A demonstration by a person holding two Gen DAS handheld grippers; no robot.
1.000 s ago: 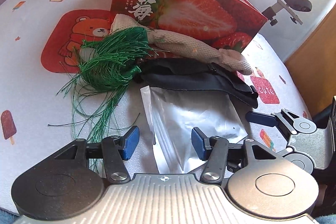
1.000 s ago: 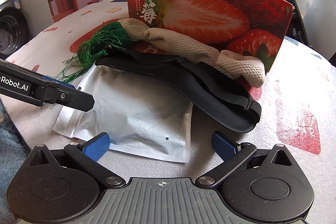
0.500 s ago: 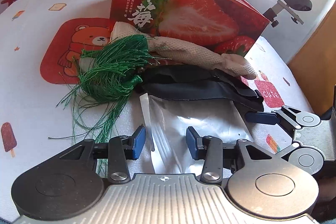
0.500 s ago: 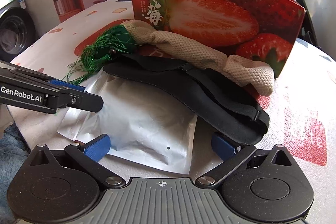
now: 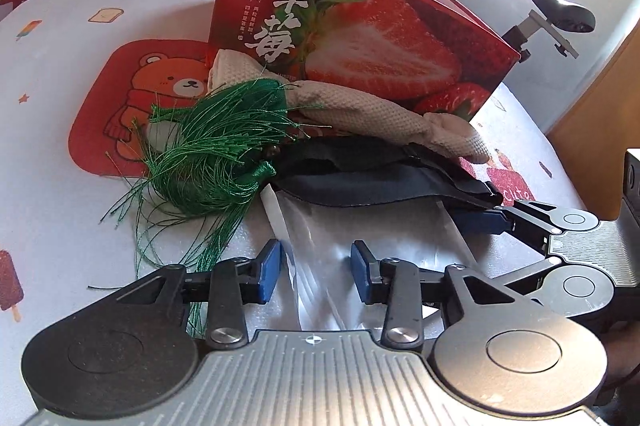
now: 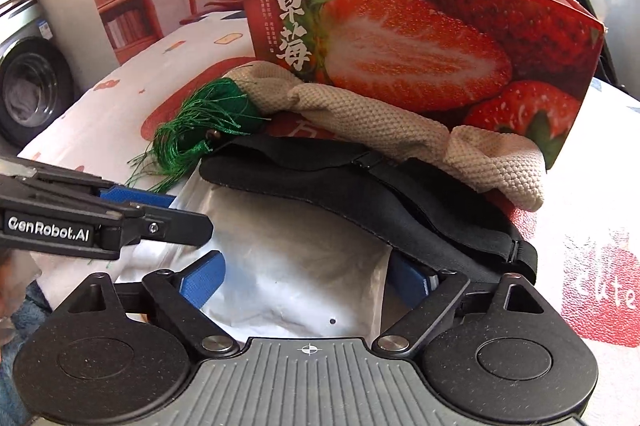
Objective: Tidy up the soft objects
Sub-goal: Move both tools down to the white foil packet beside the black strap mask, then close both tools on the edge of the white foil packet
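Note:
A silver foil pouch point(image 5: 360, 226) point(image 6: 288, 258) lies flat at the near edge of the table. On its far end rests a black eye mask point(image 5: 360, 174) point(image 6: 360, 202), with a beige knitted cloth point(image 5: 360, 110) point(image 6: 380, 122) and a green tassel point(image 5: 216, 154) point(image 6: 200, 122) behind it. My left gripper point(image 5: 316, 268) straddles the pouch's left edge, its jaws closing with a gap still showing at the pads. My right gripper point(image 6: 306, 276) spans the pouch's near end, also closing. Its right finger sits under the mask's rim, and the pads do not visibly squeeze.
A tall red strawberry box point(image 5: 380, 46) point(image 6: 420, 38) stands open-topped right behind the pile. A red bear mat point(image 5: 120, 106) lies to the left on the white printed tablecloth point(image 5: 48, 146). The right gripper's finger point(image 5: 480, 220) and the left gripper's fingers point(image 6: 176, 222) crowd the pouch from both sides.
Both pairs of jaws have narrowed. The right gripper has moved forward over the pouch until its right finger slid under the mask's edge. The left hand has barely moved.

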